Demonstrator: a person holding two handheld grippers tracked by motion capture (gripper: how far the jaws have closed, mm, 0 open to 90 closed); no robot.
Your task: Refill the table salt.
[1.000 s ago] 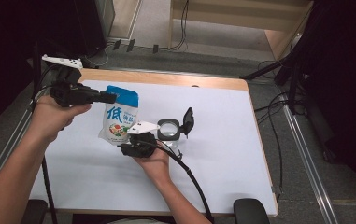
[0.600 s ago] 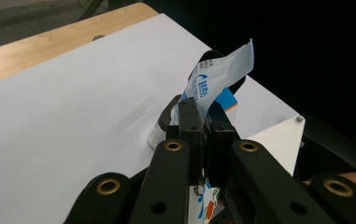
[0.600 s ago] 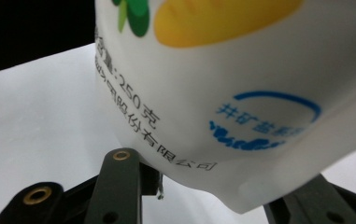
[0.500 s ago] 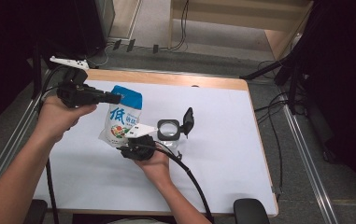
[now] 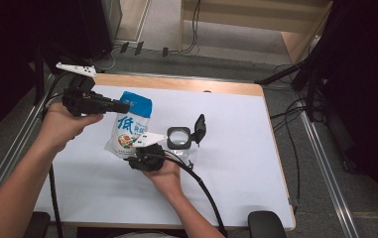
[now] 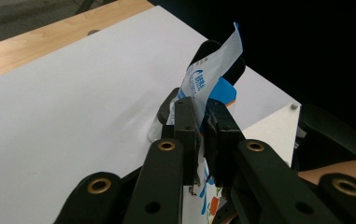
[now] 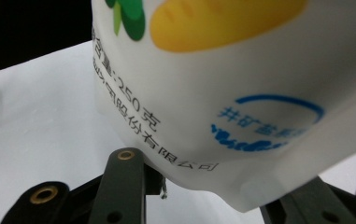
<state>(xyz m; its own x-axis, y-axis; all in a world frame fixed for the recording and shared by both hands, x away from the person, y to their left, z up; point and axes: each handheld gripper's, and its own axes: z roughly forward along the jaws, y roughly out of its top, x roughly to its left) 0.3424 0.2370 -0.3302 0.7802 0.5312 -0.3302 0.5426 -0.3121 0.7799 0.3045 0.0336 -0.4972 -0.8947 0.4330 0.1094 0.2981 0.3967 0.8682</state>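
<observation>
While pinching bag point(image 5: 129, 130), 2 tools clamped

White-and-blue plastic pouch point(image 5: 129, 130) stands left of centre on the white table point(image 5: 236, 163). Round black-rimmed glass jar point(image 5: 178, 138) sits just right of it. The jar's hinged black lid point(image 5: 200, 129) stands open toward the right edge.

A glossy plastic pouch point(image 5: 129, 129) with a smooth printed skin, a matt white desk point(image 5: 236, 144) edged in pale wood grain, 2 matt black plastic claws with brass-coloured rivets, and a clear-lidded black jar point(image 5: 179, 138).
</observation>
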